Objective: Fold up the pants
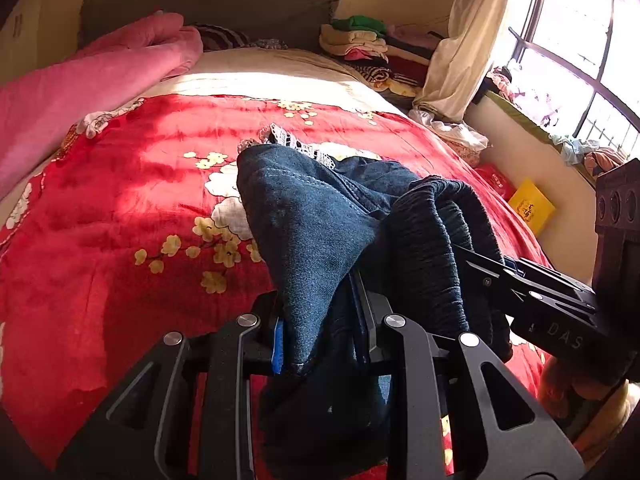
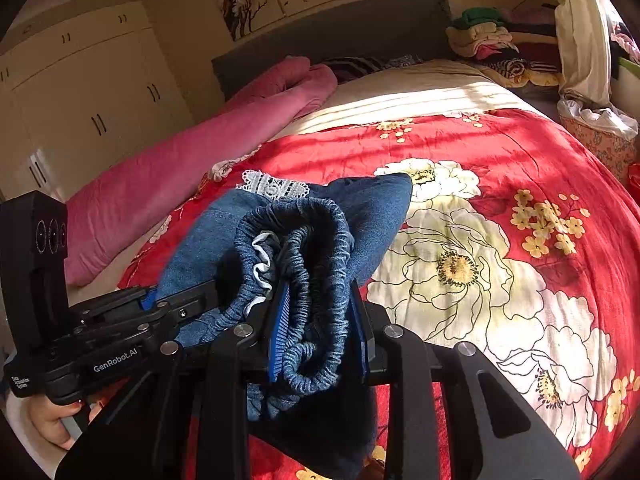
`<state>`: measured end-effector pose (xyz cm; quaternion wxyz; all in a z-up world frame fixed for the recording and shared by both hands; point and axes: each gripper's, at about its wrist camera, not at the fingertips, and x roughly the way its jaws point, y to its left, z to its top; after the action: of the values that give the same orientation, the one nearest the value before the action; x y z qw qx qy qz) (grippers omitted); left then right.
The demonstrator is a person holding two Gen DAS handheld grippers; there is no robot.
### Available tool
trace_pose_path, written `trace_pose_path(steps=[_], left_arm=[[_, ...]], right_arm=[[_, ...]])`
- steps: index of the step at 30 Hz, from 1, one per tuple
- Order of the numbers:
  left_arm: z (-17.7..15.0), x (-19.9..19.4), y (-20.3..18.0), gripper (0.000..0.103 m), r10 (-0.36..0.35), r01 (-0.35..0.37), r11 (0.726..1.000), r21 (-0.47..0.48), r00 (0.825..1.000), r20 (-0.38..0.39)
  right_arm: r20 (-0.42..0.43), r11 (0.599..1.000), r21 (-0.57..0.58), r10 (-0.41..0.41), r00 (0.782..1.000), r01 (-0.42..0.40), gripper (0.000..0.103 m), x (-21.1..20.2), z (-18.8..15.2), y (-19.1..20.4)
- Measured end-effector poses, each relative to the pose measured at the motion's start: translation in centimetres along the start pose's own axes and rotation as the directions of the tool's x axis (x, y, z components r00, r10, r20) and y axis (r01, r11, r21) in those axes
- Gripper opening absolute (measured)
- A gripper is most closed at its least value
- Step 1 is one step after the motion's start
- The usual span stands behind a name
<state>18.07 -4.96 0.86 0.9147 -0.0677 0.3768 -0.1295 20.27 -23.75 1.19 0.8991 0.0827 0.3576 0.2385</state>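
The blue denim pants [image 1: 316, 216] with white lace trim [image 1: 292, 142] hang bunched above the red floral bedspread [image 1: 120, 208]. My left gripper [image 1: 320, 328] is shut on a fold of the denim. My right gripper [image 2: 320, 328] is shut on the gathered elastic waistband [image 2: 316, 280]. The two grippers are close together, side by side. The right gripper shows at the right of the left wrist view [image 1: 532, 292]; the left gripper shows at the left of the right wrist view [image 2: 120, 320]. The pants also show in the right wrist view [image 2: 224, 236], lace [image 2: 276, 188] on the far side.
A pink quilt [image 1: 80, 96] lies rolled along the bed's left side. Stacked folded clothes [image 1: 360, 44] sit at the far right corner by the headboard. A curtain [image 1: 460, 40] and a window [image 1: 580, 40] are at the right. A yellow box [image 1: 532, 206] lies beside the bed. Wardrobes [image 2: 80, 92] stand at the left.
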Motion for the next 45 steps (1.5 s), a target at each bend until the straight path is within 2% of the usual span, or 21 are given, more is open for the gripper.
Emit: trace_pose_path(steps=[10, 17, 25, 27, 30, 34, 38, 45], left_arm=[[-1.3, 3.5, 0.9, 0.018, 0.021, -0.022, 1.0, -0.009, 0.998, -0.064], [-1.9, 4.2, 1.8, 0.019, 0.018, -0.021, 0.999, -0.036, 0.997, -0.08], [-2.3, 4.4, 2.0, 0.023, 0.021, -0.025, 0.999, -0.046, 0.996, -0.082], [-2.4, 4.5, 2.0, 0.025, 0.026, -0.03, 0.998, -0.046, 0.996, -0.084], [-2.5, 4.4, 2.2, 0.027, 0.025, -0.03, 0.998, -0.053, 0.996, -0.085], [-2.5, 4.4, 2.4, 0.03, 0.024, -0.029, 0.998, -0.059, 0.996, -0.087], [-2.4, 4.2, 2.6, 0.031, 0.023, -0.028, 0.998, -0.063, 0.996, -0.084], [-2.4, 3.9, 2.7, 0.034, 0.021, -0.027, 0.997, -0.067, 0.996, -0.083]], right_arm=[[-0.081, 0.998, 0.053, -0.031, 0.996, 0.036, 0.026, 3.8, -1.1, -2.0], [-0.113, 0.994, 0.097, -0.035, 0.993, 0.046, 0.027, 4.7, -1.9, -3.2], [-0.143, 0.987, 0.134, -0.071, 0.987, 0.09, 0.038, 5.2, -2.6, -4.4], [-0.146, 0.985, 0.12, -0.102, 0.984, 0.12, 0.048, 5.3, -2.8, -4.3], [-0.152, 0.982, 0.136, -0.109, 0.982, 0.13, 0.054, 5.4, -3.0, -4.7], [-0.155, 0.981, 0.134, -0.122, 0.98, 0.144, 0.057, 5.3, -3.1, -4.8], [-0.146, 0.98, 0.124, -0.14, 0.979, 0.158, 0.068, 4.4, -2.8, -4.5], [-0.119, 0.981, 0.097, -0.155, 0.981, 0.167, 0.069, 2.7, -3.1, -3.7]])
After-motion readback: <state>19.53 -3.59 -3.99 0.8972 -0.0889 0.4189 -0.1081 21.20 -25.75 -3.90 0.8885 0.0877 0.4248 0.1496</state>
